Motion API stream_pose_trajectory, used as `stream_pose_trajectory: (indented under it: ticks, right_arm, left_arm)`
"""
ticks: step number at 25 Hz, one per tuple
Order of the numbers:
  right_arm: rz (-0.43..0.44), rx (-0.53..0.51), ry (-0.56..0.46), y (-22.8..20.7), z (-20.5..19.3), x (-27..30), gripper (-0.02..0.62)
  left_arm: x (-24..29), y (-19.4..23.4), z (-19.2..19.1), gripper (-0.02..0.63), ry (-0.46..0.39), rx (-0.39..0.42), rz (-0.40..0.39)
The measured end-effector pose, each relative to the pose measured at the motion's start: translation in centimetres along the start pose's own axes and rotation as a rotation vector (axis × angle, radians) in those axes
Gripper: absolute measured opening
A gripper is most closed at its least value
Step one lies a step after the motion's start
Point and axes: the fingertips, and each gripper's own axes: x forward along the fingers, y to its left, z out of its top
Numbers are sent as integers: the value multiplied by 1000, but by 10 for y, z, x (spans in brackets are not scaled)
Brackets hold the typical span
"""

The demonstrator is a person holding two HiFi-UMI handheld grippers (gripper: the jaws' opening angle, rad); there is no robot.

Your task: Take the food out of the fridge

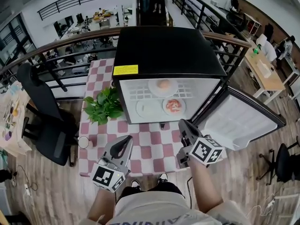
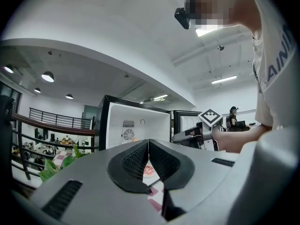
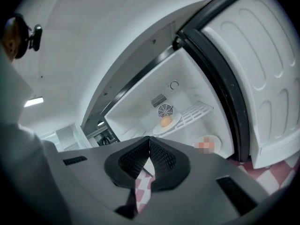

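Note:
A black mini fridge [image 1: 168, 50] stands on the checkered table [image 1: 154, 149] with its door [image 1: 239, 121] swung open to the right. A plate with a round orange bun [image 1: 163, 85] sits on its upper wire shelf and shows in the right gripper view too [image 3: 165, 122]. Below are an empty white plate [image 1: 148, 108] and a plate of red food [image 1: 174, 106]. My left gripper [image 1: 125, 142] is shut and empty over the table's near left, pointing level at the fridge [image 2: 136, 125]. My right gripper [image 1: 183, 124], also shut and empty, hovers just before the fridge opening.
A leafy green plant [image 1: 104, 106] stands left of the fridge, and a small cup [image 1: 84, 142] sits at the table's left edge. A black office chair [image 1: 44, 121] is on the floor further left. A railing runs behind the table. The open door blocks the right side.

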Motion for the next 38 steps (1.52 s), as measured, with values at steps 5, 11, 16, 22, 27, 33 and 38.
stream_pose_trajectory:
  ticks: [5,11,16,22,27,33,38]
  right_arm:
    - [23,232,21,-20,9,36,21]
    - [31,462,24,-28,12,80,94]
    - [-16,641,-2,-46,13,109,94]
    - [-55,759,-6,-62,10,130,101]
    - [-73,806,-5,-68,5,139,112]
    - [-74,831,-21,-70,4,142,112]
    - [-73,859,-31,-70,4,140,112]
  left_arm:
    - [9,-5,-7,11,23,-6,10]
    - [7,3,-8,11,20,-15,25]
    - [5,8,-13,11,16,-28,39]
    - [-3,18,-15,11,15,-37,61]
    - [-9,24,-14,11,11,-38,72]
    - [-13,29,-15,11,12,-42,79]
    - [-16,31,-19,11,21,-46,82]
